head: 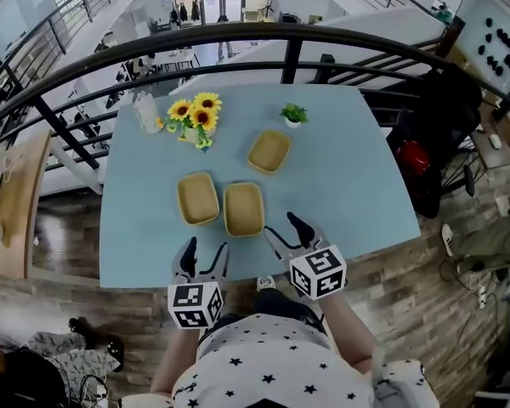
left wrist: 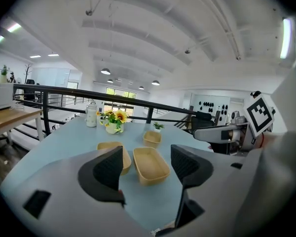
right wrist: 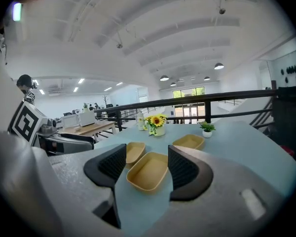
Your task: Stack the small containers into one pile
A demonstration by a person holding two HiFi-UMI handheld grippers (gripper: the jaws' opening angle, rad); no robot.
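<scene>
Two pairs of jaws stand open with nothing between them: the left gripper [head: 204, 257] and the right gripper [head: 289, 230] hover side by side over the near edge of the light-blue table [head: 348, 185]. Just beyond them, near that edge, lie two shallow tan rectangular containers, the left container [head: 198, 198] and the middle container [head: 243, 208], just beside each other, none stacked. Both gripper views look at the middle container through their open jaws. A third tan container [head: 269, 150] lies apart, towards the far edge. Near the far edge stand a pot of yellow sunflowers [head: 195, 117], a white jar [head: 144, 111] and a small green plant in a white pot [head: 294, 115].
</scene>
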